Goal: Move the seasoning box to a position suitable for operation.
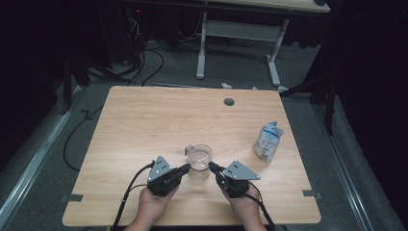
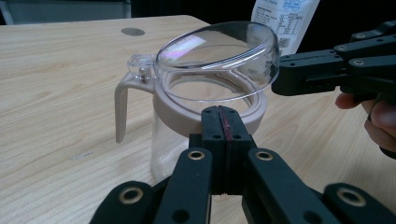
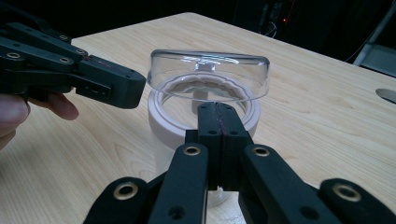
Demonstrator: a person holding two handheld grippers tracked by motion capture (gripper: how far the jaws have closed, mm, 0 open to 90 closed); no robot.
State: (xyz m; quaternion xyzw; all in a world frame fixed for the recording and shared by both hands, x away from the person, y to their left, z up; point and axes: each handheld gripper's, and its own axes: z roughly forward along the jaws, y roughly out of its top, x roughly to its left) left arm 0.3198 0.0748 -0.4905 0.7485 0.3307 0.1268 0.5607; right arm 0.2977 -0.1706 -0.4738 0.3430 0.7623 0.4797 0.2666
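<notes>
A clear pitcher (image 1: 198, 157) with a pale collar (image 2: 173, 109) and a side handle (image 2: 122, 105) stands near the table's front middle. Its clear domed lid (image 2: 219, 58) is hinged at the handle and stands tilted up, ajar. My left gripper (image 1: 185, 168) is shut with nothing between its jaws, and its tip (image 2: 222, 119) rests at the collar's near side. My right gripper (image 1: 212, 166) is also shut and holds nothing; its tip (image 2: 280, 79) is at the lid's rim. In the right gripper view the left gripper (image 3: 135, 88) sits beside the lid (image 3: 208, 72).
A white and blue pouch (image 1: 268, 142) stands at the table's right side. A round cable hole (image 1: 229, 101) is at the far edge. The table (image 1: 144, 120) is light wood. Beyond it are cables on the floor (image 1: 144, 57) and another desk's legs (image 1: 201, 48).
</notes>
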